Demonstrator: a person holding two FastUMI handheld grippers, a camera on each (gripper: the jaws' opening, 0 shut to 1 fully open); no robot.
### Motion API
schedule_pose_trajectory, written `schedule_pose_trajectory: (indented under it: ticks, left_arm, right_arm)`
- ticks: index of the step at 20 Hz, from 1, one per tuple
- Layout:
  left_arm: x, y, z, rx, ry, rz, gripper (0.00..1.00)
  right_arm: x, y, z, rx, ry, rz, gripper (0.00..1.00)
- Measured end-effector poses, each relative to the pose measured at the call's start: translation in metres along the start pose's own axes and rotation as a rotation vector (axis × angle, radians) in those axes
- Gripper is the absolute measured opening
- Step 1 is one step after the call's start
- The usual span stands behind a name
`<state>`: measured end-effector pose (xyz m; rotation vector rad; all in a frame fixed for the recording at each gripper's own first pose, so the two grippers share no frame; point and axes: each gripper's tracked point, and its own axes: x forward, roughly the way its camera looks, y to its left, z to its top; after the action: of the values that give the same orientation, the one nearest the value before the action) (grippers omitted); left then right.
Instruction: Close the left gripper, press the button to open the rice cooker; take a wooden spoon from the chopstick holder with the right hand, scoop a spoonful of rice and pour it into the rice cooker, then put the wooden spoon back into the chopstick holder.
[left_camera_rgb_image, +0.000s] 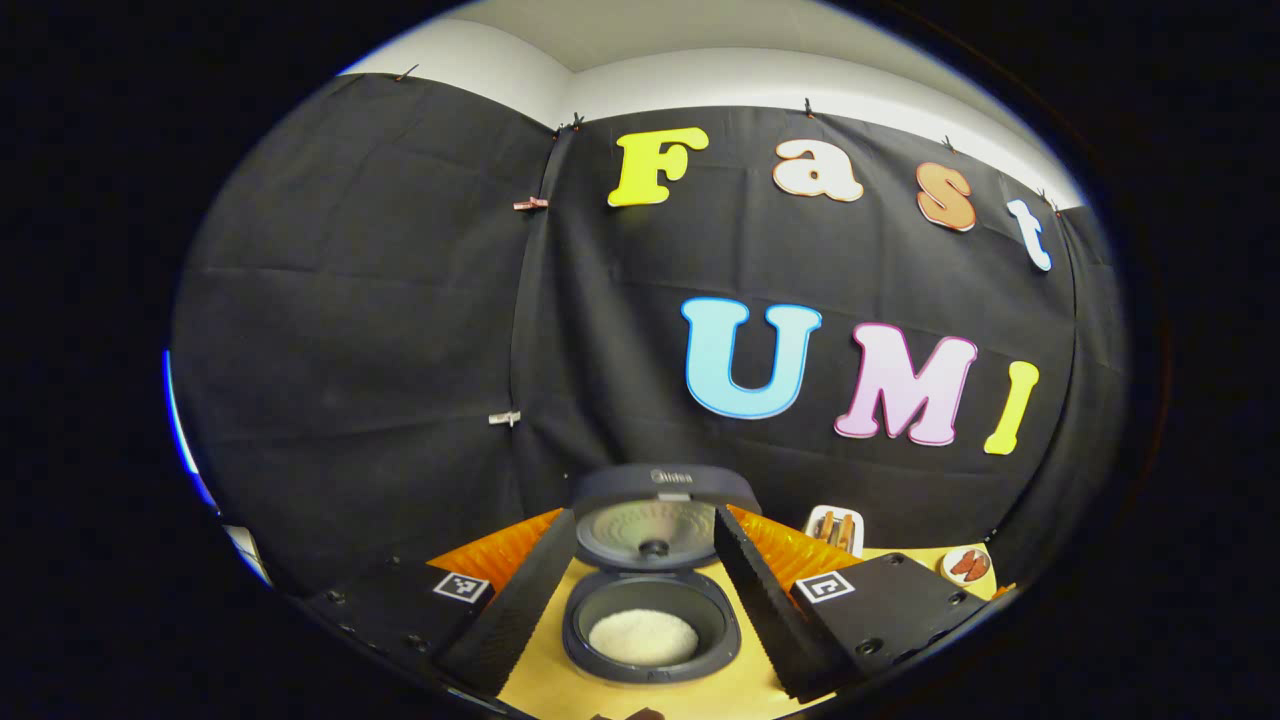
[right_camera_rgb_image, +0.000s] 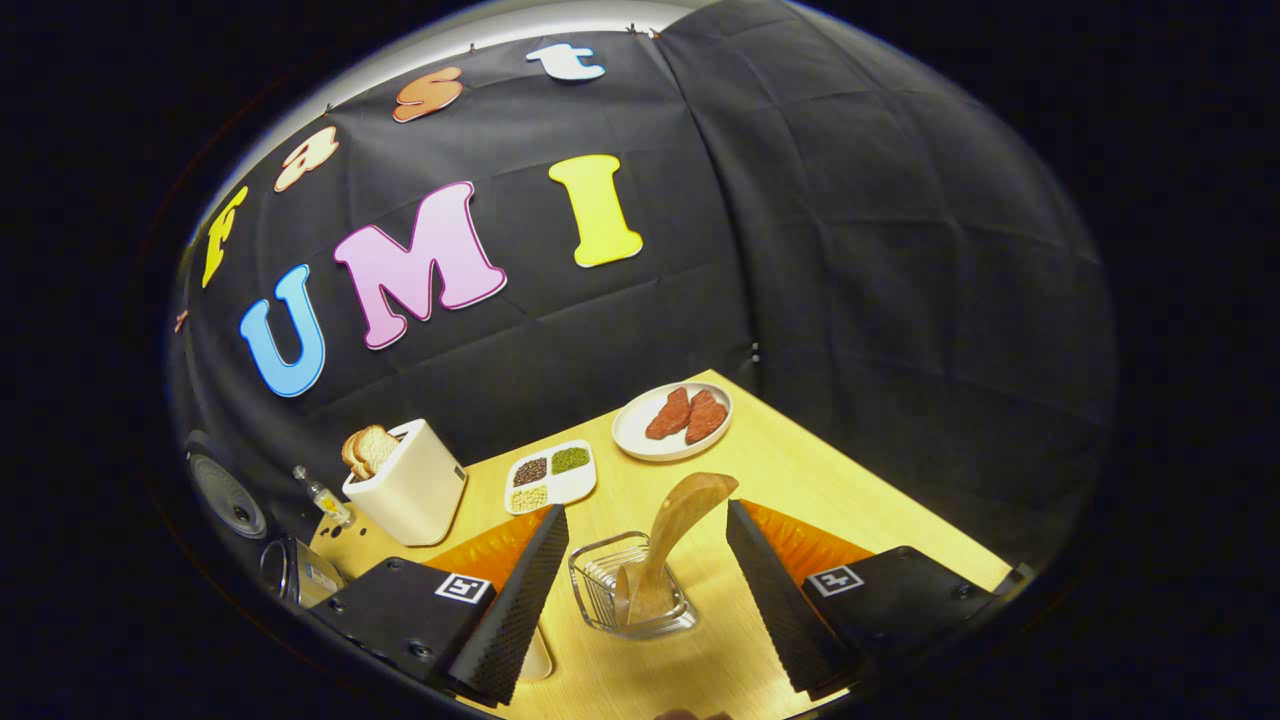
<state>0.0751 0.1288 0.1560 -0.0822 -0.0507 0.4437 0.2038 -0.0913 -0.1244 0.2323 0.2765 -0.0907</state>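
Rice cooker (left_camera_rgb_image: 650, 590) lid up, rice inside. Wooden spoon (right_camera_rgb_image: 672, 540) back in holder (right_camera_rgb_image: 630, 596). Both grippers (left_camera_rgb_image: 645, 600) (right_camera_rgb_image: 645, 600) wide, empty. Task looks finished.

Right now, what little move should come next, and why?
Probably nothing more than drawing the right gripper back. The cooker is open with rice in its pot, the spoon stands in its holder, and the open fingers sit either side without touching it, so the job looks done.
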Motion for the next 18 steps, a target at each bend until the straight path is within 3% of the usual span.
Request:
schedule_pose_trajectory:
  ticks: [5, 9, 11, 14, 18]
  left_arm:
    - [0.089, 0.017, 0.011, -0.025, 0.072, -0.087, 0.95]
    - [0.161, 0.011, -0.011, -0.058, 0.172, -0.144, 0.95]
    - [0.188, 0.011, -0.028, -0.025, 0.222, -0.137, 0.95]
    - [0.202, 0.009, -0.05, -0.05, 0.298, -0.109, 0.95]
    - [0.183, 0.005, -0.068, -0.062, 0.325, -0.06, 0.99]
  right_arm:
    - [-0.075, 0.009, 0.017, -0.03, -0.101, -0.08, 0.99]
    - [-0.131, 0.032, 0.015, -0.106, -0.142, -0.075, 0.98]
    - [-0.155, 0.045, 0.009, -0.137, -0.145, -0.057, 0.99]
    - [-0.175, 0.072, -0.006, -0.108, -0.112, -0.006, 0.99]
    - [-0.178, 0.091, -0.02, -0.054, -0.099, 0.04, 0.98]
